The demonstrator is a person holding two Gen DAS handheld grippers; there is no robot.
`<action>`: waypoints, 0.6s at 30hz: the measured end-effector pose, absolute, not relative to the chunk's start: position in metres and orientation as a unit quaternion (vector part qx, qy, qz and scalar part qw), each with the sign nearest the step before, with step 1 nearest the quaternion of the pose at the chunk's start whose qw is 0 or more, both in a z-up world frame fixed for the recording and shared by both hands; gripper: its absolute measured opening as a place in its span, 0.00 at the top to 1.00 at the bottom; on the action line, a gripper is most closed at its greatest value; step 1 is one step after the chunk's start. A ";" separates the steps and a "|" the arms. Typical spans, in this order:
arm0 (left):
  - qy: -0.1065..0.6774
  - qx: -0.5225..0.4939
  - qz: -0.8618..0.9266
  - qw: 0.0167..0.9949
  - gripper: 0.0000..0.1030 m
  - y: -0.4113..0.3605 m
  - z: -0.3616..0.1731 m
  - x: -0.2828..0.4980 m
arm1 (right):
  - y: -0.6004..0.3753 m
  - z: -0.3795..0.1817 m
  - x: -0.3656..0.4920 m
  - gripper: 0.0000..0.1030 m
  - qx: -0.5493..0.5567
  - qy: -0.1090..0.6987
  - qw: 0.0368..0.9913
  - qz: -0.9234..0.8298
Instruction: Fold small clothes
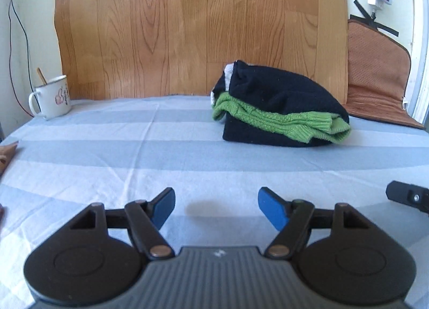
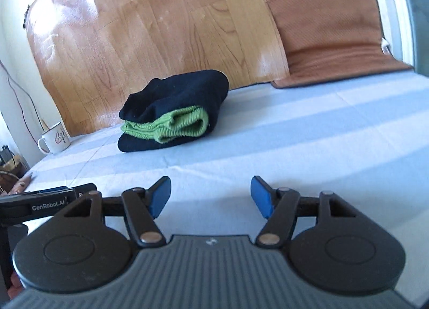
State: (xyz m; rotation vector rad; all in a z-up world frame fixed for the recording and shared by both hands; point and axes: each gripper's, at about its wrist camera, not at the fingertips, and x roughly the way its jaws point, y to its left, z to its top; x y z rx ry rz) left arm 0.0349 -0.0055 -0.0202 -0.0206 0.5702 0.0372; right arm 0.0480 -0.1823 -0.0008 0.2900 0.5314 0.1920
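Folded dark navy knit garment [image 1: 278, 105] wrapped around a ribbed green knit piece [image 1: 284, 122], bundle rounded, soft, lying on pale blue-and-white striped cloth of the counter [image 1: 134, 153], near wood-grain sheet [image 1: 187, 27] at back. Left hand-held gripper [image 1: 215, 208]: blue pads well apart, nothing between. Right hand-held gripper [image 2: 210, 196]: jaws opening, gap empty, well short of bundle. White enamel mug [image 1: 52, 98] with wooden stick at far left. Brown perforated cushion [image 2: 329, 33] beside bundle, leaning on wall.
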 end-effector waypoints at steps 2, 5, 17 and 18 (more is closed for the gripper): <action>0.272 -0.004 0.019 0.962 0.32 -0.007 -0.020 0.032 | -0.186 -0.002 0.046 0.34 0.153 0.259 0.949 0.092; 0.267 0.003 0.019 0.964 0.32 -0.009 -0.019 0.031 | -0.192 -0.006 0.049 0.34 0.174 0.263 0.944 0.099; 0.274 0.021 0.032 0.961 0.32 -0.014 -0.021 0.036 | -0.193 -0.007 0.048 0.27 0.185 0.260 0.940 0.121; 0.274 0.023 0.033 0.961 0.32 -0.015 -0.021 0.036 | -0.193 -0.007 0.049 0.24 0.184 0.261 0.939 0.129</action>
